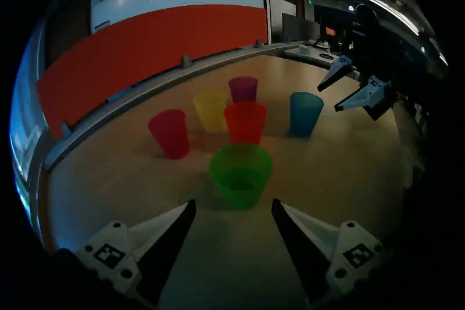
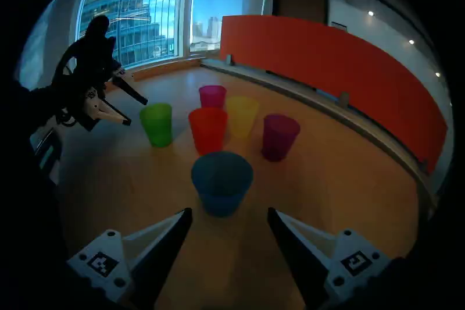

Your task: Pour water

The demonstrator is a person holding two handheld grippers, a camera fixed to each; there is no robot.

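Table point(image 1: 349, 159): cups point(image 1: 245, 121) clustered mid-surface, apart from edges.

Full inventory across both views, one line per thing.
Green cup: 1, green, right in front of the left gripper.
Blue cup: 1, blue, right in front of the right gripper.
Orange cup: 1, orange-red, middle of the cluster.
Yellow cup: 1, yellow, beside the orange cup.
Pink cup: 1, pink-red, cluster's edge.
Purple cup: 1, purple, beyond the orange cup.
Table: 1, light wood, under all cups.
Partition: 1, orange, along the table's edge.
Windows: glass, towers outside.
Left gripper: 1, white and black, open.
Right gripper: 1, white and black, open.
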